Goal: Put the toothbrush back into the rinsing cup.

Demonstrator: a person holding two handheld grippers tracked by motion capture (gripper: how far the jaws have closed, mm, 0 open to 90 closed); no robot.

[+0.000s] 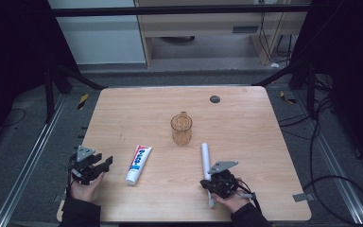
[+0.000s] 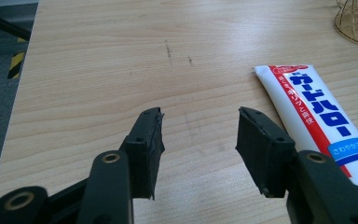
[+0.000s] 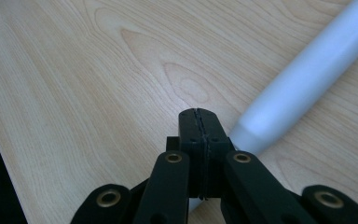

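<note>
The white tube [image 1: 205,156] lies on the table [image 1: 255,127] near its front edge, running away from me toward the cup [image 1: 181,128], and its near end sits under my right gripper [image 3: 198,114]. That gripper's jaws are pressed flat together with nothing between them; in the right gripper view the tube passes just beside and below the tips, so I judge I have no hold on it. To pick it up cleanly I would part the jaws wide first, shift sideways until the tube is centred between the pads, and turn the wrist so they cross it squarely. Then I would come down low and close gently, since a smooth round thing like this will likely roll or squirt out of a skewed pinch. Gripping a little further up from the end should keep it from tipping. The toothpaste [image 2: 317,112] lies flat to the left of the tube, well apart from it, just beside my left gripper [image 2: 199,121], which is about half open and empty over bare wood; I would leave it parked there, clear of the toothpaste
</note>
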